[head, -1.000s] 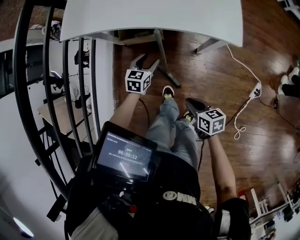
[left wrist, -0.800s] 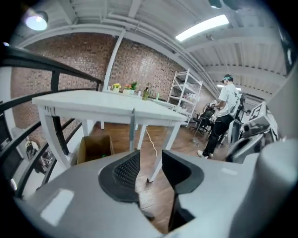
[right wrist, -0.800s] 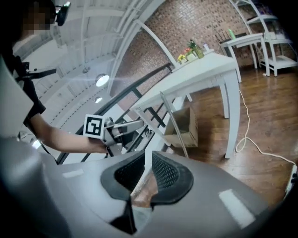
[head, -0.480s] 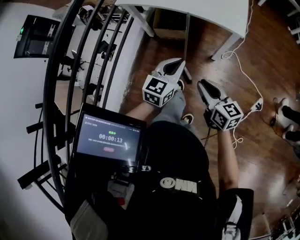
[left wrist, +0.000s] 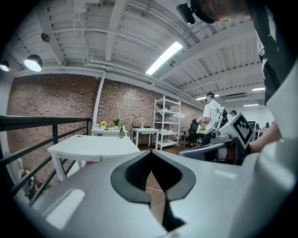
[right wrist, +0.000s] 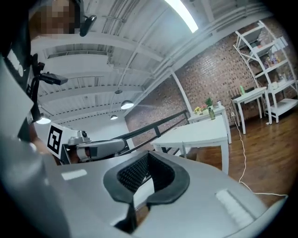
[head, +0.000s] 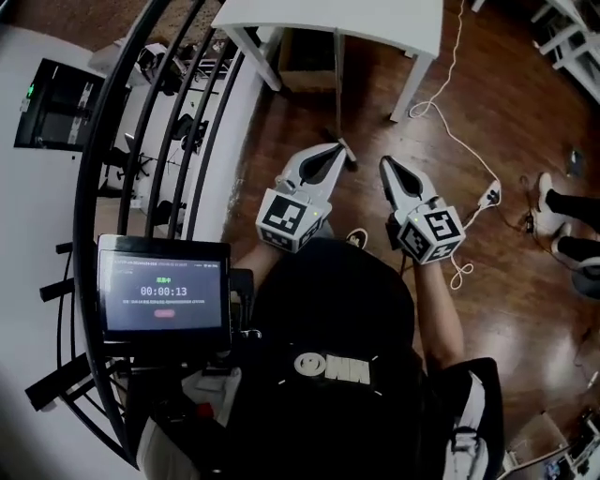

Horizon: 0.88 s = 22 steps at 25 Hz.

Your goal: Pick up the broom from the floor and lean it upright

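A thin grey pole (head: 337,89), apparently the broom's handle, stands upright against the front edge of the white table (head: 375,23). Its foot is hidden behind my left gripper's tip. The same pole (right wrist: 182,149) shows at the table edge in the right gripper view. My left gripper (head: 336,150) is shut with nothing in it and is held up in front of the person's chest. My right gripper (head: 386,165) is beside it, also shut and empty. Neither touches the pole. Each gripper view shows closed jaws, left gripper (left wrist: 151,155) and right gripper (right wrist: 149,155).
A black railing (head: 141,122) curves along the left, with a tablet screen (head: 164,291) mounted low on the left. A white cable and power strip (head: 487,197) lie on the wooden floor to the right, near a person's shoes (head: 562,202). White shelving (left wrist: 167,121) stands far back.
Both grippers have risen from near the floor toward the head camera. The left jaws, apart a second ago, have closed on nothing. The head view has swung to the left.
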Tool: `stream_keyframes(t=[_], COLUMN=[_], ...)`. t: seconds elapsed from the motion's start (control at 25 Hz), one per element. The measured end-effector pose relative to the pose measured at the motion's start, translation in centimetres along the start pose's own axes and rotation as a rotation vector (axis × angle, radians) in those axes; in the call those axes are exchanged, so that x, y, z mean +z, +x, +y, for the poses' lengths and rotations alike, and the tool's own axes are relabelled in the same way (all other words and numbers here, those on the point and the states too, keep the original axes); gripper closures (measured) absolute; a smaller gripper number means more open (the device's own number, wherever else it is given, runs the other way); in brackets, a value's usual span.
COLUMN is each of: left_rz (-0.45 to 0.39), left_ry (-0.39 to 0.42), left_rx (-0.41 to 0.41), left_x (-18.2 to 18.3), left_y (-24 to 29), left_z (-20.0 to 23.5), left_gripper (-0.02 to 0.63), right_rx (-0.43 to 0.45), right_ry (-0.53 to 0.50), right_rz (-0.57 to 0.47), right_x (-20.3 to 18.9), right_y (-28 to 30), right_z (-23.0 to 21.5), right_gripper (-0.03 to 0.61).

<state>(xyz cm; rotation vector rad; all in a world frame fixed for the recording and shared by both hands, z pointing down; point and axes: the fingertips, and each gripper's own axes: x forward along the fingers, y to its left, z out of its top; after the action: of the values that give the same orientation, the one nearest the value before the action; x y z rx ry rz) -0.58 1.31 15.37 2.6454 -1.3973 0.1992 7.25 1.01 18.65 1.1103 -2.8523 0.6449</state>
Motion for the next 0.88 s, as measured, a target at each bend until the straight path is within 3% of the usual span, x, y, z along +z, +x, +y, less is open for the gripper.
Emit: stream_keyframes(t=[0.2,0.56,0.88], left_rz=[-0.036,-0.015,-0.014], left_ry=[-0.011,-0.001,-0.047], left_rx=[-0.041,-0.016,-0.040], left_x=[0.7,1.1,0.9], left_y=[-1.5,-0.6,-0.9], left_z=[-2.5,-2.1,-3.4], left_gripper=[0.597,0.597,0.597], right_rx=[-0.035,0.021,-0.002], right_ry=[-0.095,-0.133,-0.115], right_rz=[-0.012,-0.004,0.018], right_x=[0.7,1.0,-0.1], right_y=[-1.1,-0.2,-1.7], right_z=[2.2,2.7,3.0], right_gripper=[0.575,0.575,0.575])
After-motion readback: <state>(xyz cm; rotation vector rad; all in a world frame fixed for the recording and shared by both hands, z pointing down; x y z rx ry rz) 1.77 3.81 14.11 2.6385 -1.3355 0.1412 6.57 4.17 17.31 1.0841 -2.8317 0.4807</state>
